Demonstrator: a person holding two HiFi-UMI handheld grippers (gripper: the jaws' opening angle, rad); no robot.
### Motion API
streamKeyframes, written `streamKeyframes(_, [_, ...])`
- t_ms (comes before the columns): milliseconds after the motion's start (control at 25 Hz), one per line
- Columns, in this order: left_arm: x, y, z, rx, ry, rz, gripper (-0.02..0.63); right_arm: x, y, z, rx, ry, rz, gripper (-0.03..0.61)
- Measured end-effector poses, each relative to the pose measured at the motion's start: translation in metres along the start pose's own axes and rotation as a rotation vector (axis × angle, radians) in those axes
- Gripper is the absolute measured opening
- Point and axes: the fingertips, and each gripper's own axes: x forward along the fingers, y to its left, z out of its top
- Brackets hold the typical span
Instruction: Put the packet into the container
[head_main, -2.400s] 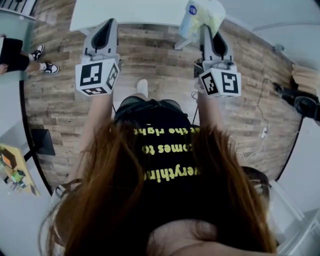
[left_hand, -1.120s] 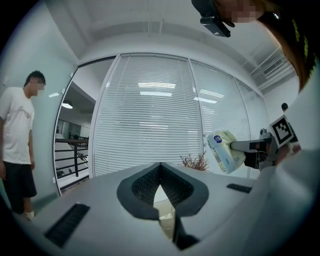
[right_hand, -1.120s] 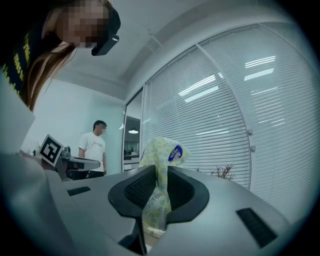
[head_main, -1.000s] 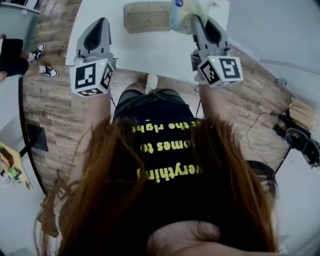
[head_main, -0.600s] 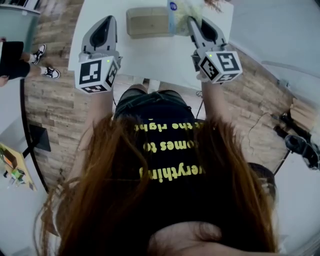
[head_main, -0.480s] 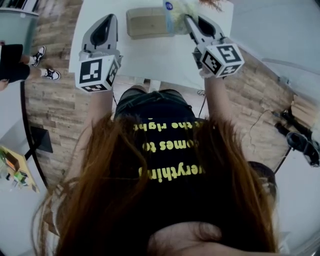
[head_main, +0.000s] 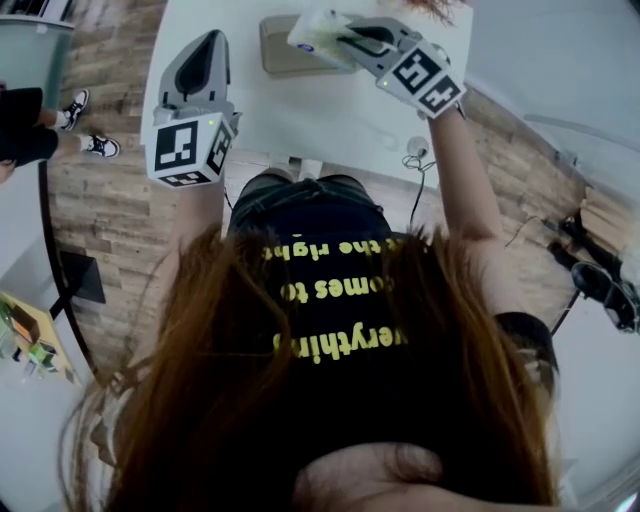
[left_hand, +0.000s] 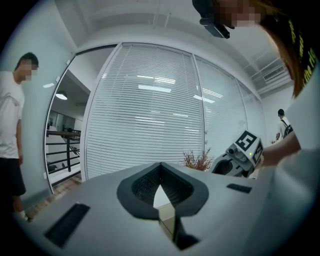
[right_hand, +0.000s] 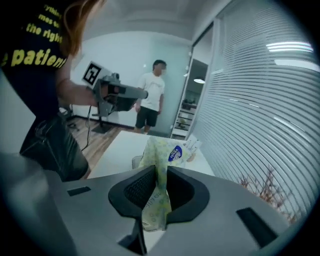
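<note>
Packet (head_main: 312, 28): pale yellow-green wrapper with a blue oval mark; held up off the worktop (head_main: 300, 110), and in the head view it overlaps the container's right part. Contact with the container cannot be told.
Container (head_main: 278, 52): tan, rectangular, on the white worktop's far side.
Right hand-held gripper (right_hand: 157, 172): jaws pinching one end of the packet.
Left hand-held gripper (left_hand: 160, 167): jaws pressed together, nothing between them; left of the container, apart from it.
Background: person in white shirt (right_hand: 152, 95) standing beyond the worktop.
</note>
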Motion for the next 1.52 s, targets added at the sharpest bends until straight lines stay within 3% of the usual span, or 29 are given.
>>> streamKeyframes(160, [-0.003, -0.004, 0.001, -0.003, 0.003, 0.003, 0.0, 0.013, 0.026, -0.009, -0.214, 0.064, 0.186, 0.069])
streamKeyframes(280, [-0.006, -0.004, 0.0, -0.008, 0.002, 0.009, 0.002, 0.017, 0.038, -0.004, -0.286, 0.049, 0.276, 0.069])
streamKeyframes(840, [-0.033, 0.012, -0.003, 0.0, 0.009, 0.095, 0.002, 0.062, 0.03, -0.023, -0.433, 0.134, 0.349, 0.068])
streamKeyframes(1520, [-0.048, 0.027, -0.006, -0.003, 0.02, 0.154, 0.001, 0.115, 0.035, -0.076, -0.412, 0.294, 0.402, 0.069])
